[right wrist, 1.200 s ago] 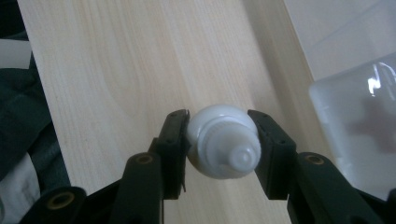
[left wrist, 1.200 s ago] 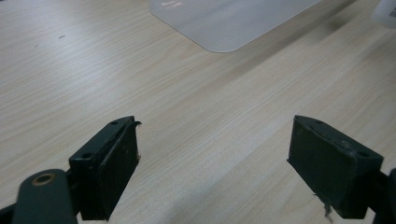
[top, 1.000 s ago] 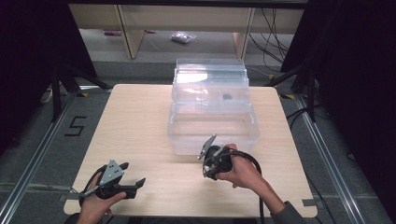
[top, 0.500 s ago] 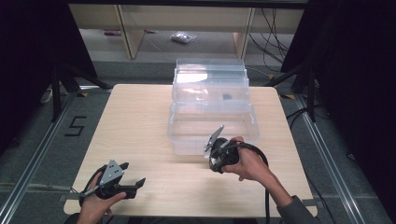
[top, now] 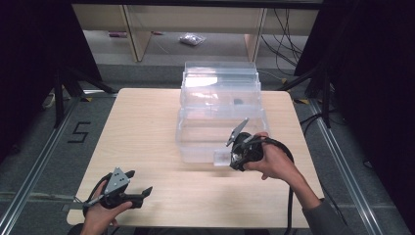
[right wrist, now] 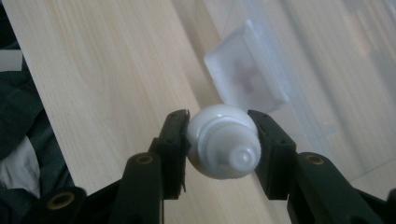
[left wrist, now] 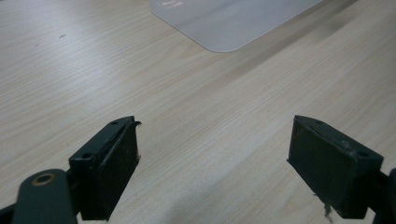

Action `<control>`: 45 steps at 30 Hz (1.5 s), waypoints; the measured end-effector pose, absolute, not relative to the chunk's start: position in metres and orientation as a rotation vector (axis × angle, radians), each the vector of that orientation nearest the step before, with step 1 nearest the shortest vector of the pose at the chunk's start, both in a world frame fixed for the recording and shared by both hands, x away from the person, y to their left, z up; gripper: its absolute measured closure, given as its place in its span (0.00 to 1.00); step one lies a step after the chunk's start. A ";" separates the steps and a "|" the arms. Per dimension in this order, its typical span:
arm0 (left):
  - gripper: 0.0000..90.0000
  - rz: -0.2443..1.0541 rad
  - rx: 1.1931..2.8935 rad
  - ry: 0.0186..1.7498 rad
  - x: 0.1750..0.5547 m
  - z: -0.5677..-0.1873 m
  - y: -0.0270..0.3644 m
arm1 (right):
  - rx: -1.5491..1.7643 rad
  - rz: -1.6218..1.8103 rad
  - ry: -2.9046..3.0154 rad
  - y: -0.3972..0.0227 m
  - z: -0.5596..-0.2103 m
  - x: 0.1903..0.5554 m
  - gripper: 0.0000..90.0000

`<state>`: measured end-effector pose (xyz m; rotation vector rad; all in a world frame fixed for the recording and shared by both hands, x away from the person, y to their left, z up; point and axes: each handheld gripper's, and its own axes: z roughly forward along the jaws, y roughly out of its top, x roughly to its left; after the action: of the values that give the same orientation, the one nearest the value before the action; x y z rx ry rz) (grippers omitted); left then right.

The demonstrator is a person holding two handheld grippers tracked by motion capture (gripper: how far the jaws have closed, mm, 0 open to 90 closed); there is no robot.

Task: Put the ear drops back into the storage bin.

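A small translucent tube (right wrist: 246,80) with a white screw cap is clamped between the jaws of my right gripper (right wrist: 219,133); the cap end faces the camera and the flat end points away. From above, the right gripper (top: 233,157) hovers at the near right corner of a clear plastic box (top: 220,105), with the tube (top: 220,157) sticking out to its left. My left gripper (top: 139,183) rests low at the table's near left edge, jaws wide apart. Between its pads (left wrist: 110,164) there is bare wood.
The light wooden table (top: 142,127) has open surface left of the box. The clear box has two stepped tiers, and a small dark item (top: 238,102) lies inside. Behind the table stand shelf legs (top: 131,34), floor cables (top: 288,29) and a small bag (top: 192,39).
My right gripper has risen and moved away from the person toward the clear box, carrying the tube. The left gripper has stayed where it was.
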<state>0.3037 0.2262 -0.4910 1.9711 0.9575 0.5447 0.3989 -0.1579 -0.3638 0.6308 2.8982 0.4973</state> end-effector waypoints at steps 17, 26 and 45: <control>0.17 0.545 1.972 0.959 0.304 -0.491 0.226 | 0.761 0.495 2.815 -0.189 -0.334 0.420 0.67; 0.17 0.544 1.970 0.957 0.304 -0.491 0.226 | 0.853 0.466 2.789 -0.202 -0.328 0.434 0.67; 0.17 0.542 1.969 0.955 0.304 -0.491 0.226 | 0.980 0.422 2.767 -0.210 -0.348 0.479 0.67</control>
<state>0.3039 0.2265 -0.4912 1.9687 0.9546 0.5418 0.4795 -0.2101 -0.3475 0.9802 2.7674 0.4220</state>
